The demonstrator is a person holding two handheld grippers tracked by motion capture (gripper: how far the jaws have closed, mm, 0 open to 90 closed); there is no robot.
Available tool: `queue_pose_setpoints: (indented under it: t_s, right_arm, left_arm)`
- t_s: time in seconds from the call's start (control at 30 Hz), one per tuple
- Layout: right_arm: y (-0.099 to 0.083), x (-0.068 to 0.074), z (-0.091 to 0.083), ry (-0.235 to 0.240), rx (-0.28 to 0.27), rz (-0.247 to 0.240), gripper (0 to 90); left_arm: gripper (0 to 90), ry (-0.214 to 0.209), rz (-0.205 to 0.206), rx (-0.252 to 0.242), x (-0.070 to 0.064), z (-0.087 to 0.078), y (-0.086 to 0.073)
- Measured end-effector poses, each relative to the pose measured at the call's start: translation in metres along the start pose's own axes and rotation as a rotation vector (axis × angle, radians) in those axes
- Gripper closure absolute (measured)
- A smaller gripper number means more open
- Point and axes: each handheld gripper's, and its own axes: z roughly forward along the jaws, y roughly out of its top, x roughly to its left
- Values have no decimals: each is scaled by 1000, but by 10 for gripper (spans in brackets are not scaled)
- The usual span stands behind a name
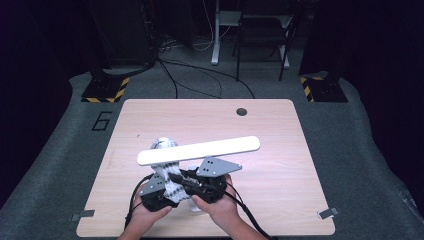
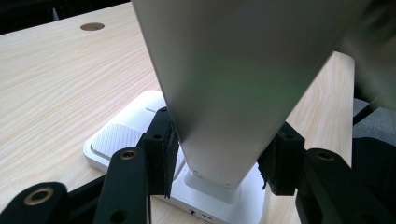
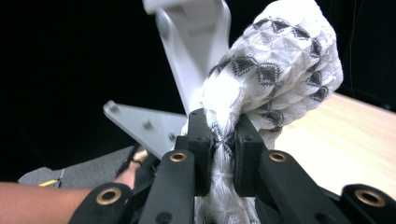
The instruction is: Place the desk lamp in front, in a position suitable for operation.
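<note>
You are midway through wiping the desk lamp [image 1: 200, 149], which stands near the table's [image 1: 280, 200] front edge. Your left gripper [image 2: 219, 158] clamps the lamp's upright stem just above its white base [image 2: 116, 140]; your right gripper [image 3: 223, 149] pinches the patterned cloth [image 3: 275, 70] (bunched against the stem). Next, I judge, you draw the cloth along the arm, keeping the stem steady.
</note>
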Motion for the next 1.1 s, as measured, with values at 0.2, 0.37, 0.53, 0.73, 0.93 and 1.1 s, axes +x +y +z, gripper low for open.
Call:
queue_pose_setpoints:
  t_s: [0.2, 0.37, 0.53, 0.73, 0.93, 1.1]
  right_arm:
    - [-13, -3, -1, -26, 33, -5, 803]
    - [-12, -1, -2, -16, 12, -6, 803]
    - [-5, 2, -3, -6, -19, -11, 803]
    - [0, 5, -2, -1, -41, -10, 803]
    - [6, 8, -5, 10, -70, -3, 803]
    - [12, 15, -5, 30, -102, -6, 802]
  left_arm:
    - [533, -2, 32, 21, 2, -1, 0]
    - [533, -2, 22, 13, 1, -1, 0]
    - [533, -9, 16, 1, 2, 0, -1]
    - [533, -12, -13, -31, 1, 1, -4]
    - [534, -12, -23, -66, 1, 3, -8]
    - [534, -22, -28, -101, 2, 3, -12]
